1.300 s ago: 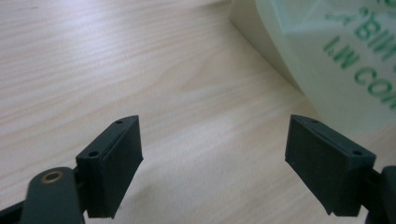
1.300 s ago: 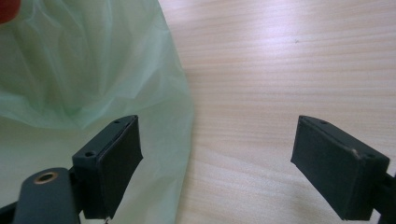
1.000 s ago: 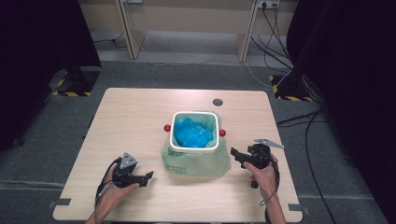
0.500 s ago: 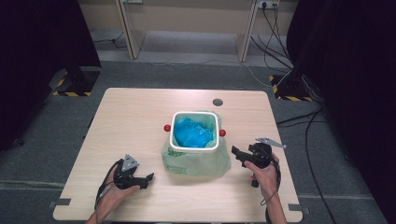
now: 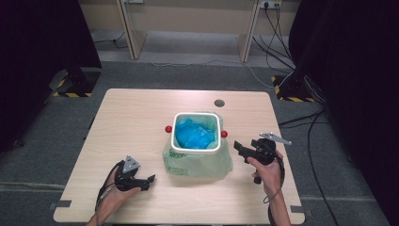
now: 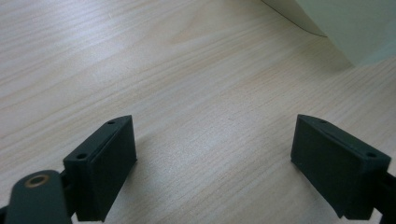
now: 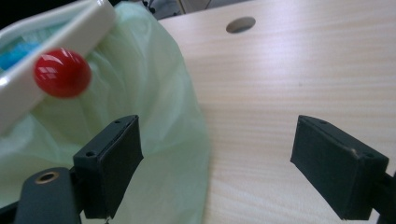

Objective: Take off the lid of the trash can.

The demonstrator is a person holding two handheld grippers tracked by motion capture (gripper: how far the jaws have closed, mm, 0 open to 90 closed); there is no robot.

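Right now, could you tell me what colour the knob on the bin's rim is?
Glossy red knob, clearest in the right gripper view.

Even overhead light, soft focus

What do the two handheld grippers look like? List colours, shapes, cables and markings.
Both are black. The left gripper carries a grey three-cornered plate on top and trails a black cable in a loop beside the wrist. The right gripper has a similar grey plate and a black cable looping past the hand. Their fingers are blocky black pads with small screw holes. No sleeves are visible.
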